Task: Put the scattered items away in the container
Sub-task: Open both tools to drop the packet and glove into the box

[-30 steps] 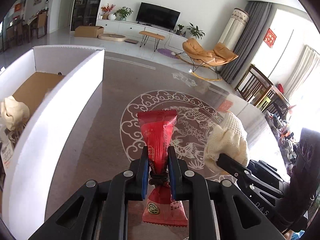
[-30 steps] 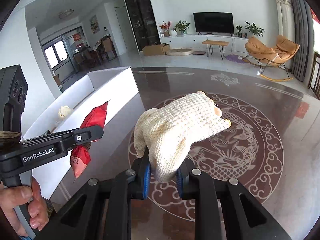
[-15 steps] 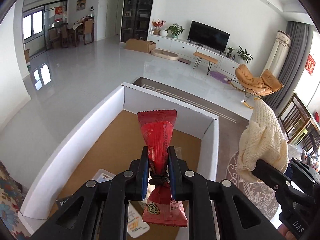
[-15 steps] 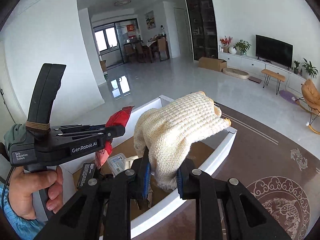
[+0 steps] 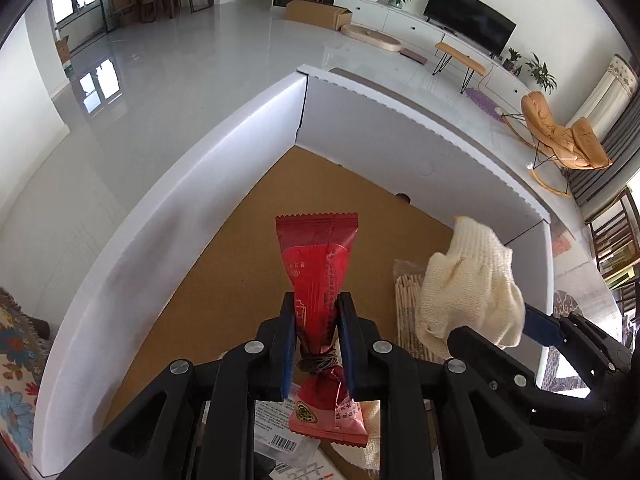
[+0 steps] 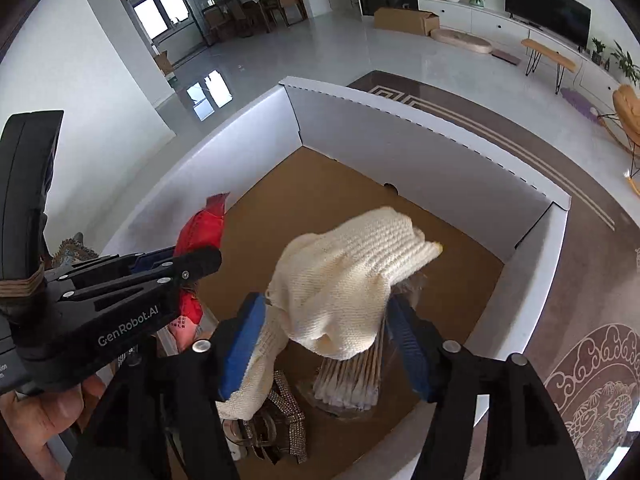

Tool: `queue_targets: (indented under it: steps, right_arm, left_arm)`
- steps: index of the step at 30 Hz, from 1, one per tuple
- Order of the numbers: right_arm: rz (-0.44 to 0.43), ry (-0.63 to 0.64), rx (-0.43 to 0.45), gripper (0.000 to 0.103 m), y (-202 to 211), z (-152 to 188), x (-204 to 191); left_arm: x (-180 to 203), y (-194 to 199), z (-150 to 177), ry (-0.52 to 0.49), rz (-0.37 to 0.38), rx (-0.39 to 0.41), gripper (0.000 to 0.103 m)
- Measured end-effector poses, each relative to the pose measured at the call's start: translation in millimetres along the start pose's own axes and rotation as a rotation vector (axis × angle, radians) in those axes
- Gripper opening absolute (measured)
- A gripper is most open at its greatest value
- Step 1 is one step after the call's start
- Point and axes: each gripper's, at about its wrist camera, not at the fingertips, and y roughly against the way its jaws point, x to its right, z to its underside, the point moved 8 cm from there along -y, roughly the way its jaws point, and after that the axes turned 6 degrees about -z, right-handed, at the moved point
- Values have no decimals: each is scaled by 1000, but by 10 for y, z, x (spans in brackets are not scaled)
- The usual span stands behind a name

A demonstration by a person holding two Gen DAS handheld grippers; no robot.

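Cream glove (image 6: 352,280) now released over box (image 6: 420,152)

One white box (image 6: 420,136) sits on the floor. I count two cream knitted gloves (image 6: 352,276), one red snack packet (image 5: 318,264), one bundle of cotton swabs (image 6: 352,376), one sparkly strap (image 6: 288,412), and two grippers: left (image 5: 317,312), right (image 6: 326,344).

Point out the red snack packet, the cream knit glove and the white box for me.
red snack packet (image 5: 316,256): left wrist view, upper flat part.
cream knit glove (image 6: 348,276): right wrist view, middle of the knit.
white box (image 6: 420,152): right wrist view, far inner wall.
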Motion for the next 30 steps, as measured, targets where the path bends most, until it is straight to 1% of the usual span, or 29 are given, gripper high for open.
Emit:
queue_targets:
  steps: [1,2,3,4,5,6,7,9,11,14,16,19,24,28,30]
  right_arm:
    - [9,4,21,68,44,-22,29]
    - [15,10,36,68,95,-42,52]
    - [13,13,40,68,149,-52,74]
    - [7,12,42,68,215,-50,101]
    - [2,17,48,68,297,-57,133]
    - [0,29,59,68,390,-64,133]
    - [6,46,74,68,503,-20,51]
    - [22,87,100,68,709,56,9]
    - [23,109,113,68,855,144,-4]
    - [27,130,129,68,998,276,-31]
    - [28,140,131,68,1051,385,-30]
    - [33,149,125,68,1070,456,-31]
    - [38,161,109,68,1018,509,-57]
    - [36,174,104,68,1022,508,-120]
    - [42,190,97,68,1018,522,-160]
  left_arm:
    - [-16,11,33,10,-7,-4,49]
    - [-23,42,57,17,-17,2,78]
    - [-38,92,80,19,-46,18,90]
    - [-53,161,105,13,-93,36,101]
    - [-62,240,132,4,-136,53,101]
    - [-60,322,159,-2,-161,70,101]
    - [-51,414,187,0,-174,90,101]
    - [-26,612,245,16,-188,132,101]
    - [-5,795,321,40,-190,168,101]
    - [-17,994,397,97,-151,202,101]
    - [-21,1094,480,134,-124,211,101]
    - [-4,1187,584,157,-114,213,102]
    - [11,1313,646,139,-154,258,102]
    - [-21,1364,674,147,-155,277,102]
    - [-36,1380,679,151,-164,305,103]
